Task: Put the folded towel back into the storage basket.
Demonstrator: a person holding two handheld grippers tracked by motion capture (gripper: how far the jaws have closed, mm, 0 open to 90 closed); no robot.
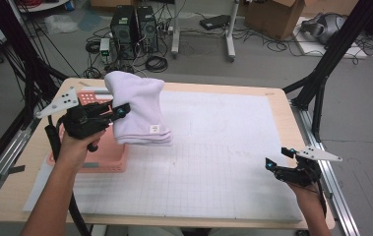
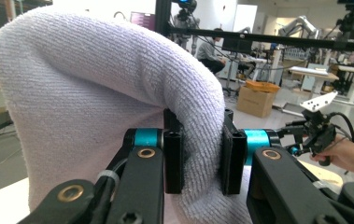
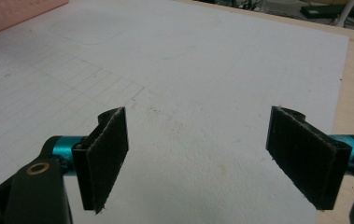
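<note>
A folded pale lilac towel (image 1: 139,108) hangs in the air over the left part of the table, above the pink basket (image 1: 106,153). My left gripper (image 1: 124,111) is shut on its folded edge from the left. In the left gripper view the thick terry towel (image 2: 95,102) is pinched between the two black pads of the left gripper (image 2: 199,154), and it drapes up and over to the left. My right gripper (image 1: 276,157) rests low near the table's right edge. Its jaws stand wide apart over bare mat, and the right gripper (image 3: 198,158) holds nothing.
A white gridded mat (image 1: 213,147) covers most of the wooden table (image 1: 282,105). The basket's corner (image 3: 6,14) shows at the far left in the right gripper view. Black frame posts (image 1: 331,54) stand at both sides. Computers, cables and a cardboard box lie on the floor beyond.
</note>
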